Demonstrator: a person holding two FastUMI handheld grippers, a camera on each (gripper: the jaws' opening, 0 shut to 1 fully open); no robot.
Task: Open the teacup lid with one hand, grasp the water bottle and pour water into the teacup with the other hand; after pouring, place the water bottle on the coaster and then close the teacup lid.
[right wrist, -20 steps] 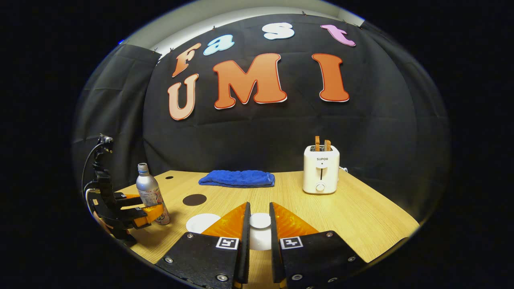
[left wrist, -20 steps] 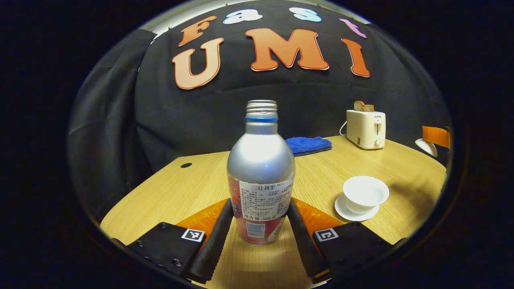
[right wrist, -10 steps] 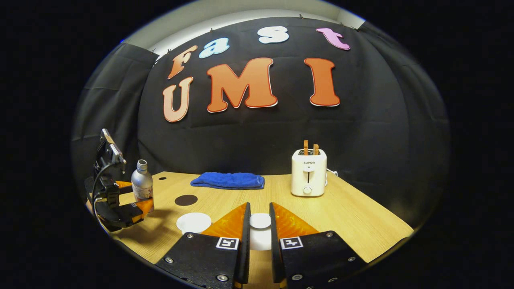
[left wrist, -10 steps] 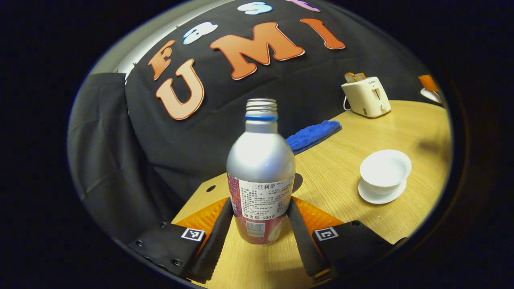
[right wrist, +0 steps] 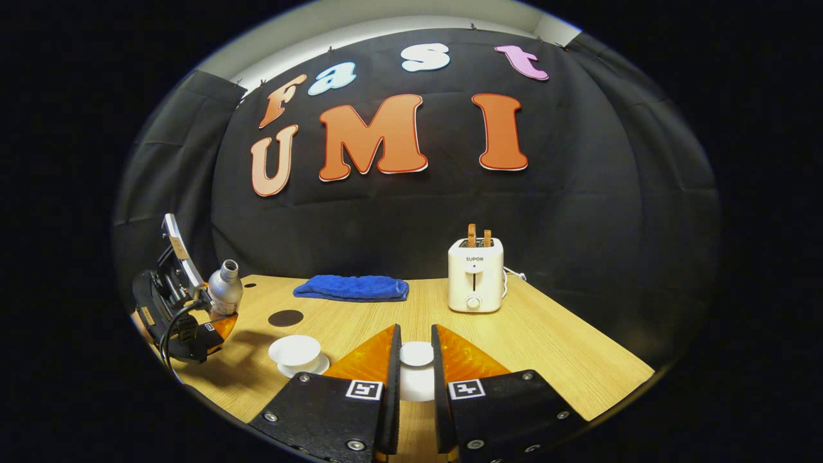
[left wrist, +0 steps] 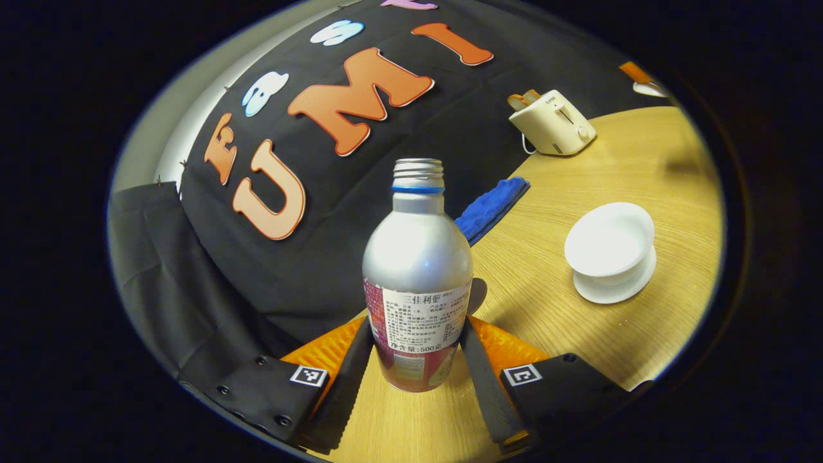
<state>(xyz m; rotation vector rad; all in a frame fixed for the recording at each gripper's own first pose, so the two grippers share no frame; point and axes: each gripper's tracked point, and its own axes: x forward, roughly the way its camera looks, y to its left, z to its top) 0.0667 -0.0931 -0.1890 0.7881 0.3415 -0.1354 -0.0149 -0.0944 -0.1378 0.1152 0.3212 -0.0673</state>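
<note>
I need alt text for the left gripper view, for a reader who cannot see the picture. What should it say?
The left gripper holds a capless silver water bottle between its two fingers, tilted above a wooden table. To the right, an uncovered white teacup sits on its saucer; farther back are a blue cloth and a white toaster.

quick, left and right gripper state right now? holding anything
Left gripper: closed on the water bottle, lifted and tilted toward the teacup.
Right gripper: closed on the teacup lid, held off the cup.
</note>
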